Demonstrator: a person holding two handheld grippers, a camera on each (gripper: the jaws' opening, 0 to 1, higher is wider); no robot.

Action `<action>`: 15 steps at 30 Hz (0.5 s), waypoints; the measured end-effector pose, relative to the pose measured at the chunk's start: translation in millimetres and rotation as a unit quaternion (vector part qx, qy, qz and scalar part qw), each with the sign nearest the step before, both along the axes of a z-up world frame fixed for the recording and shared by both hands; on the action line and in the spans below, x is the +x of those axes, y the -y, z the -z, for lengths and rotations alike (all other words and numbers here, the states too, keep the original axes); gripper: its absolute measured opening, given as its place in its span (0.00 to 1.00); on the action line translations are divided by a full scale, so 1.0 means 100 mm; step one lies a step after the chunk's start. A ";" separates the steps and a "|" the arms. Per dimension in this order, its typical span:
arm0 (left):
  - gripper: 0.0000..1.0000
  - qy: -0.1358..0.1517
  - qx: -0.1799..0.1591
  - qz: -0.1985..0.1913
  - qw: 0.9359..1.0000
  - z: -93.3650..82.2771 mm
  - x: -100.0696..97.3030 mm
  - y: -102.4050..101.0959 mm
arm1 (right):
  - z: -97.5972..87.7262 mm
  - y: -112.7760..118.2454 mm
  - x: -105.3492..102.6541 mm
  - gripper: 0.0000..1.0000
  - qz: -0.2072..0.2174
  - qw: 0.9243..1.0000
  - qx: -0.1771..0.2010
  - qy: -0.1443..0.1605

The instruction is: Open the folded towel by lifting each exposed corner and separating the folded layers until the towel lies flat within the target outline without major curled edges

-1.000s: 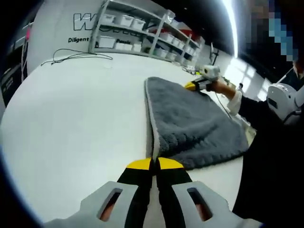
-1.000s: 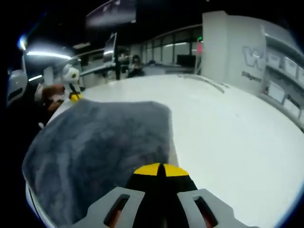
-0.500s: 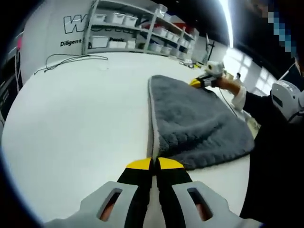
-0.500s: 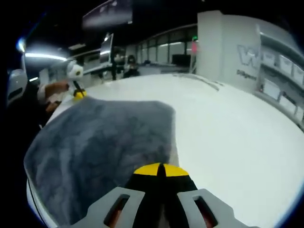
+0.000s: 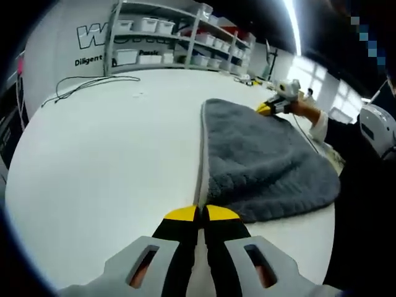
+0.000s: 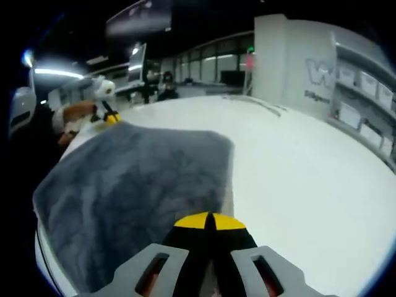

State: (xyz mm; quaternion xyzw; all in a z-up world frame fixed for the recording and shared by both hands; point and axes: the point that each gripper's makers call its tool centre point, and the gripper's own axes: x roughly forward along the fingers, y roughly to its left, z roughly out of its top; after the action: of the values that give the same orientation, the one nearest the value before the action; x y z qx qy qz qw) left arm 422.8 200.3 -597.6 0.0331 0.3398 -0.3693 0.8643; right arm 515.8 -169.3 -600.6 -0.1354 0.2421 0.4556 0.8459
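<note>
We have the left gripper point(image 5: 200, 213) and right gripper point(image 6: 210, 221) each pinched on 1 corner of the grey towel point(image 5: 260, 161), at opposite ends of its pale-trimmed edge, cloth spread on the white table point(image 5: 105, 154) toward the person.

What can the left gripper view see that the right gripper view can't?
The left gripper view has a black cable lying on the white table and close shelves with white bins. The right gripper view has a hanging screen and a row of lit windows far off. Both show the grey towel, each camera's own shut yellow-tipped jaws at a towel corner, and the other gripper at the far corner.
</note>
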 end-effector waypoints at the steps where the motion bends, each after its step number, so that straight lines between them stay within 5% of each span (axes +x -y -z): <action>1: 0.03 0.001 0.001 0.001 1.000 0.00 0.03 0.00 | 0.00 0.01 -0.01 0.00 0.001 1.000 0.000 0.001; 15: 0.04 0.007 0.013 0.013 1.000 0.00 0.35 0.01 | 0.00 0.13 -0.11 0.00 0.031 1.000 0.001 -0.004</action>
State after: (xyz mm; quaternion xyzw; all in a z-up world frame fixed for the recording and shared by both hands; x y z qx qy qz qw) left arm 457.6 199.4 -597.8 0.0512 0.3384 -0.3763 0.8610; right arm 504.9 -182.2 -600.8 -0.1248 0.2490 0.4301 0.8587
